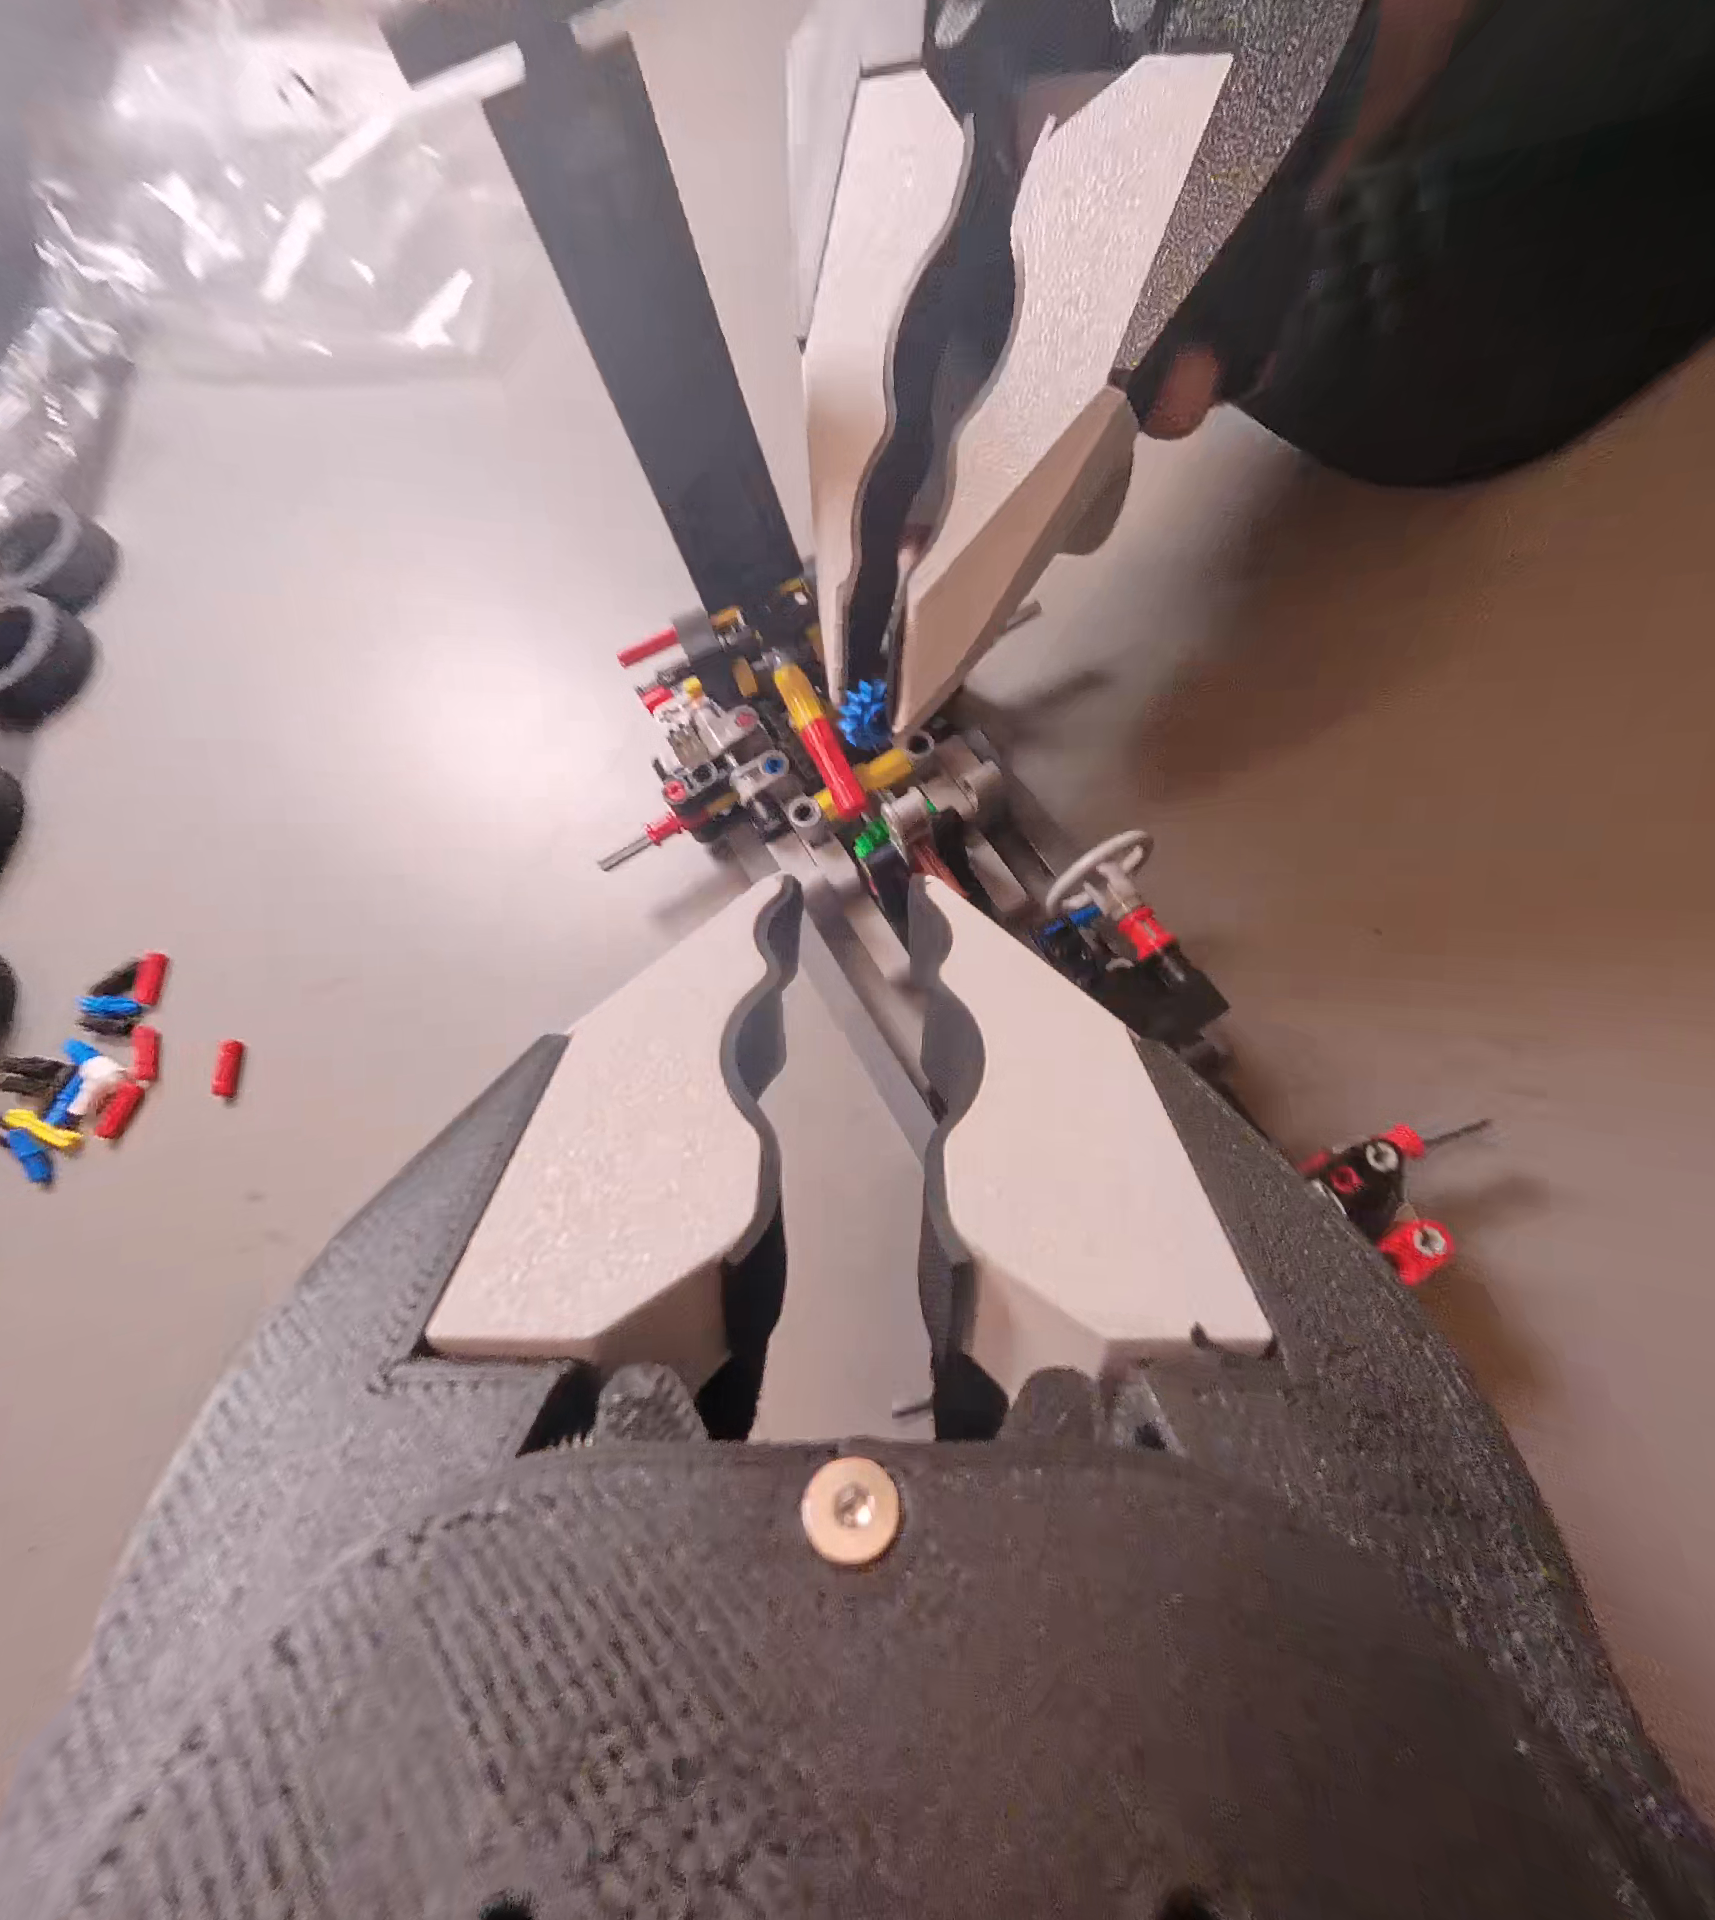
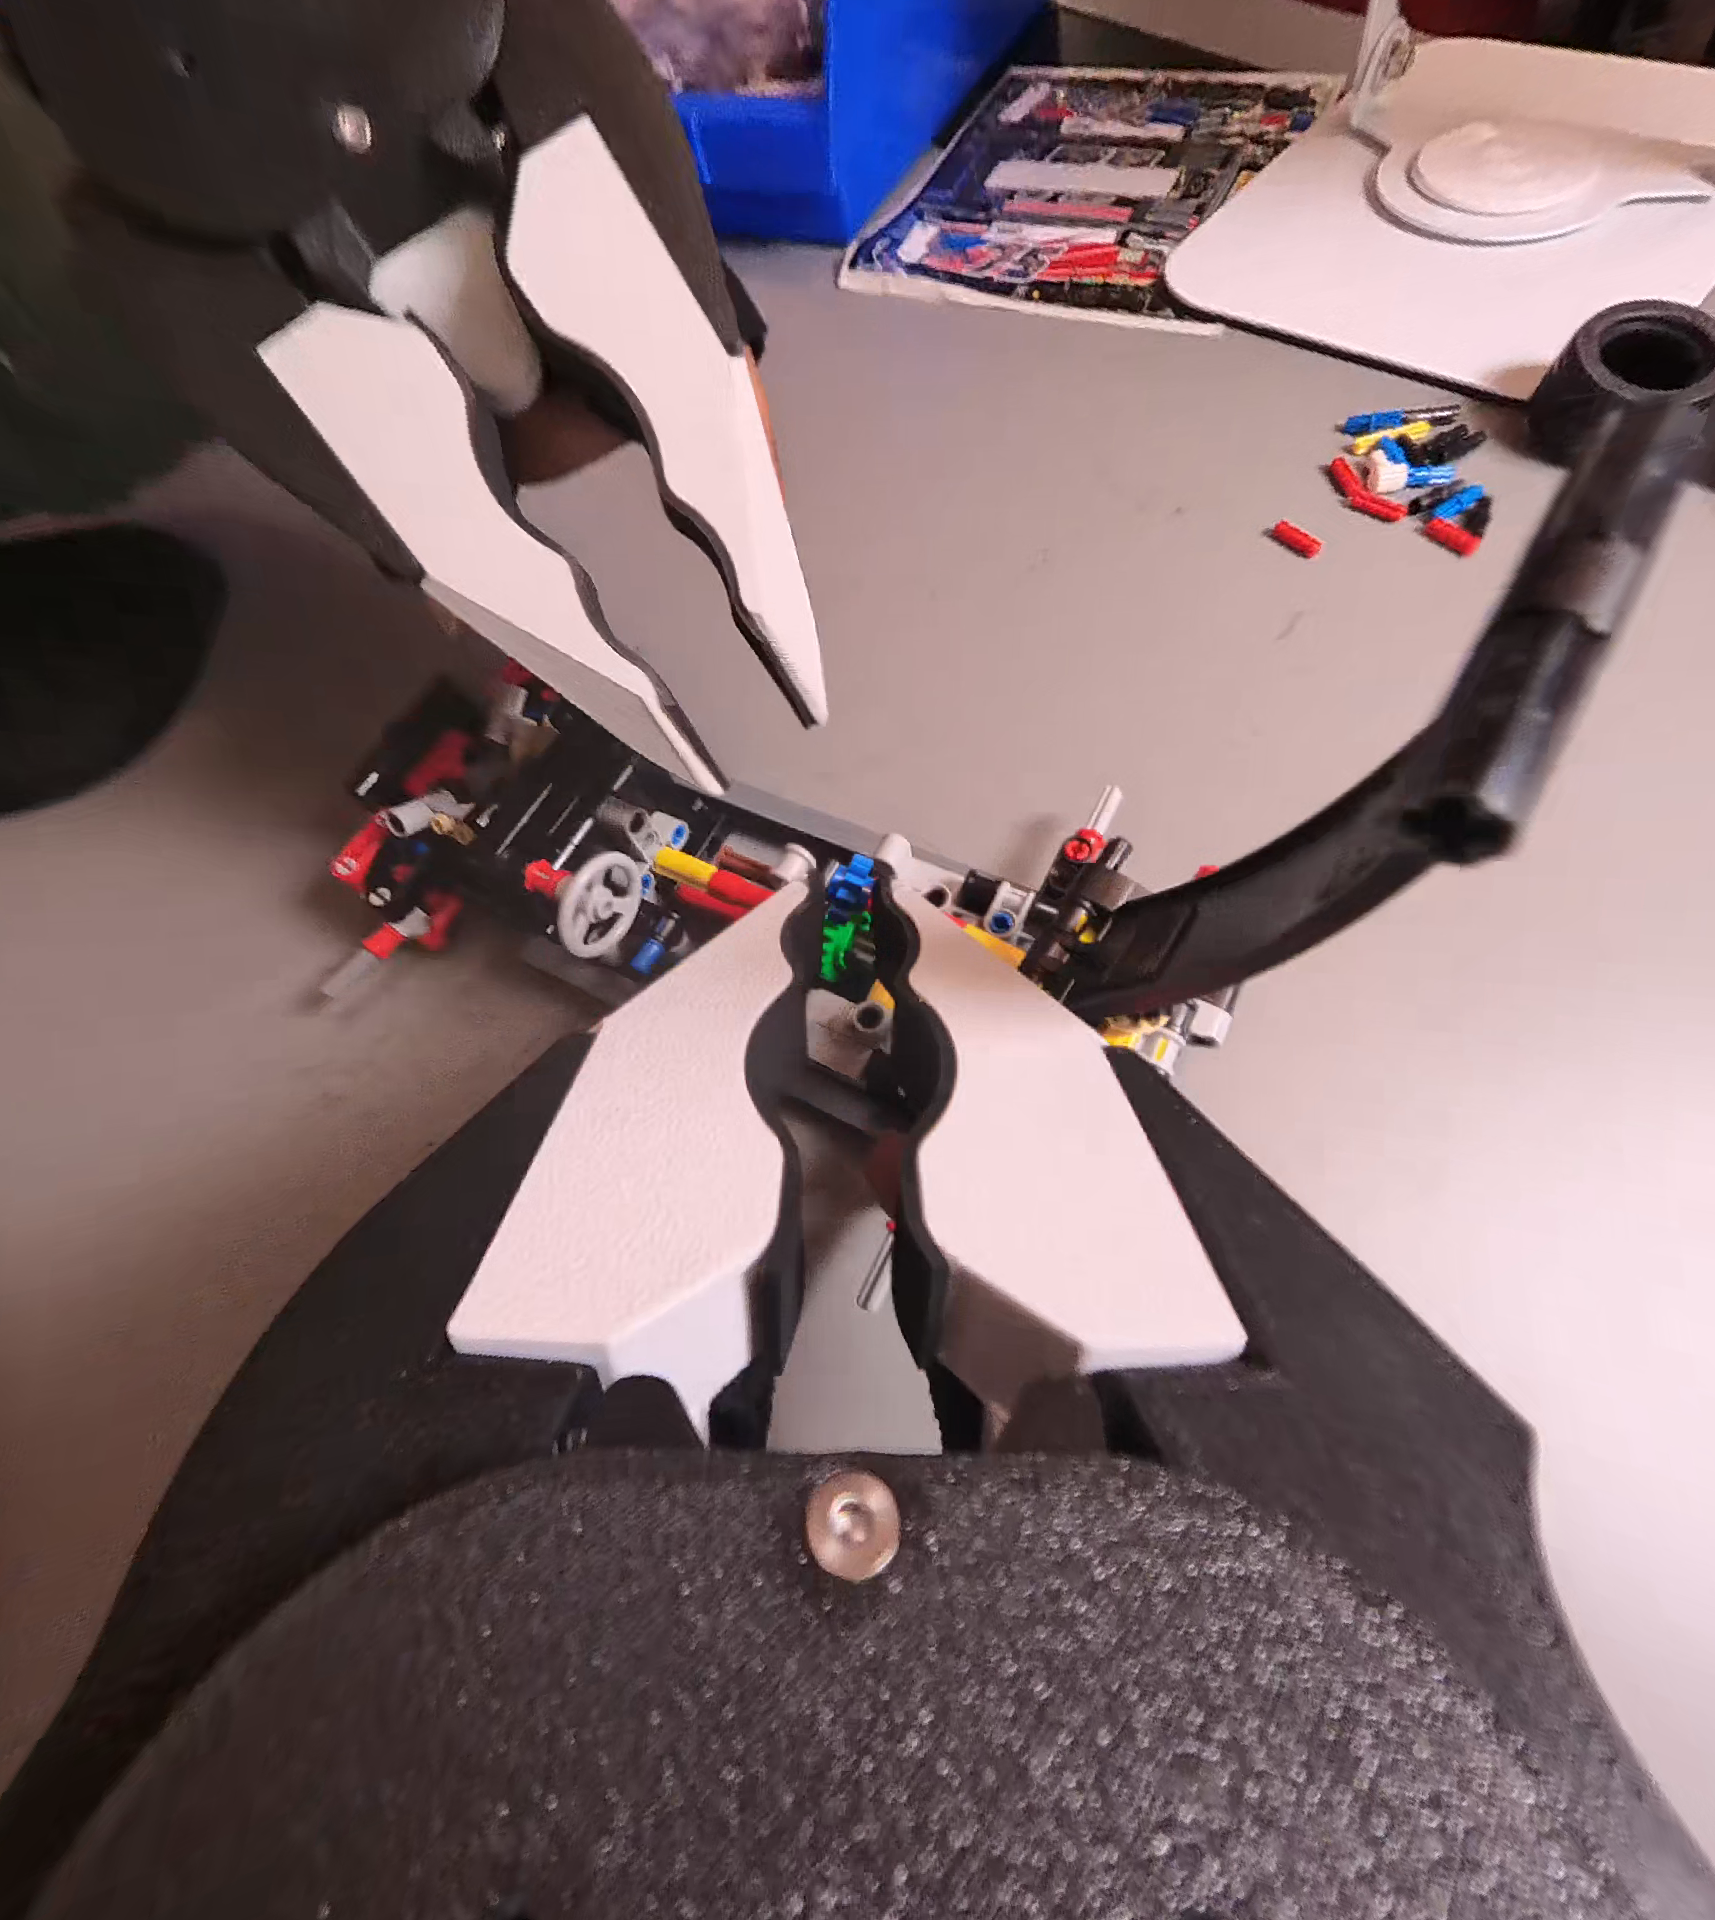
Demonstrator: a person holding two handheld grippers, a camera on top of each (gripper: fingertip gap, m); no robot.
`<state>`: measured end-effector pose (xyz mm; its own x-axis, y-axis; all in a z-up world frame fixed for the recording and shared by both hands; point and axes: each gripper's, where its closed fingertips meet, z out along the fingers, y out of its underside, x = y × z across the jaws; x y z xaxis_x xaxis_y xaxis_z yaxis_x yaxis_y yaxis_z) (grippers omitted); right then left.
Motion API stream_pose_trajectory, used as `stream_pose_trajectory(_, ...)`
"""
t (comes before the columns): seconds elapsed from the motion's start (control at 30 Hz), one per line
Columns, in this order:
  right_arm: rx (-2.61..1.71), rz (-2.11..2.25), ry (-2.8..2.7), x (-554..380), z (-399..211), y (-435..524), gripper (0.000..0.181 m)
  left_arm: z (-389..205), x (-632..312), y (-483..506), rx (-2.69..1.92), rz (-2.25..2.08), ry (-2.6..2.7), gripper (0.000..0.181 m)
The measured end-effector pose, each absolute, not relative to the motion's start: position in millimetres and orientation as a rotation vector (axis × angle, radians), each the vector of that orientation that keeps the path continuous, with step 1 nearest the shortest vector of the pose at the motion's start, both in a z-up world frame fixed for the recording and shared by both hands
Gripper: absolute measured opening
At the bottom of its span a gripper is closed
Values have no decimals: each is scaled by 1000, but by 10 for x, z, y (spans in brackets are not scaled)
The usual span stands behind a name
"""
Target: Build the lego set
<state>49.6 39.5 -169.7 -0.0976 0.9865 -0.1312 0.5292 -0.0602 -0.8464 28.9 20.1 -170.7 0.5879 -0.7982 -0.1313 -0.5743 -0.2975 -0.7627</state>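
left wrist view: the half-built lego chassis of grey beams, red and yellow axles and a blue gear (image 1: 822, 769) lies on the pale table (image 1: 365, 727). four black rubber tyres (image 1: 22, 644) and a heap of small red, blue and black pins (image 1: 94, 1060) wait unused, so i judge much is left. the left claw (image 1: 848, 914) is partly open, holds nothing, just beside the chassis.

right wrist view: the right claw (image 2: 848, 883) is almost closed around the blue gear (image 2: 848, 878); i cannot tell if it grips.
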Motion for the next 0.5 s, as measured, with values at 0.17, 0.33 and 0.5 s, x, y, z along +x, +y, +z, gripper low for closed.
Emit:
stream_pose_trajectory(0.17,-1607,908,-1700,481,-1779,405,8,-1838,283,106,-2110,-373,1250,19)
stream_pose_trajectory(0.33,-1582,843,-1721,466,-1804,377,8,-1883,320,163,-2084,-314,1404,25)
stream_pose_trajectory(0.5,-1575,766,-1734,458,-1827,379,8,-1875,410,191,-1964,-297,1529,28)
